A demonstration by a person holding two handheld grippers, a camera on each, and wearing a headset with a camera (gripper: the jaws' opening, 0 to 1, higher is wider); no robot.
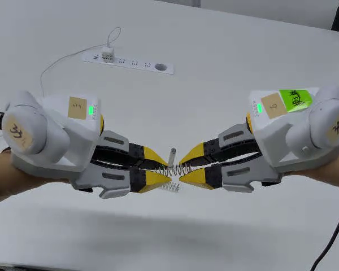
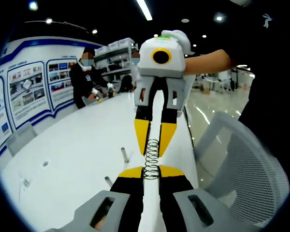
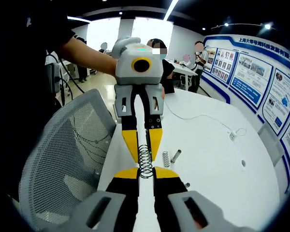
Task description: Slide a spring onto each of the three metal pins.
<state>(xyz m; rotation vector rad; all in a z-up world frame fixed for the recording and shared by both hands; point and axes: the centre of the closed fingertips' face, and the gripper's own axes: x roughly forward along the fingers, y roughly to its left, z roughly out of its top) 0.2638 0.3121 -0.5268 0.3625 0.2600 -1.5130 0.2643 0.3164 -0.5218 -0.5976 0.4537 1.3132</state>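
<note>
A small metal spring [image 1: 175,169] hangs stretched between my two grippers, just above the white table. My left gripper [image 1: 165,171] is shut on its left end and my right gripper [image 1: 184,169] is shut on its right end, the yellow tips almost meeting. In the left gripper view the spring [image 2: 151,159] runs from my own jaws to the right gripper [image 2: 153,144]. Just behind the spring stands an upright metal pin [image 1: 172,156]. A second spring [image 1: 170,186] lies on the table below the tips. The right gripper view has that loose spring [image 3: 165,159], one pin [image 3: 175,156] and another pin [image 3: 186,184].
A white power strip [image 1: 127,61] with a plugged-in charger and cable lies at the far side of the table [image 1: 226,84]. A mesh office chair [image 3: 72,154] stands at the table's edge. People stand in the background.
</note>
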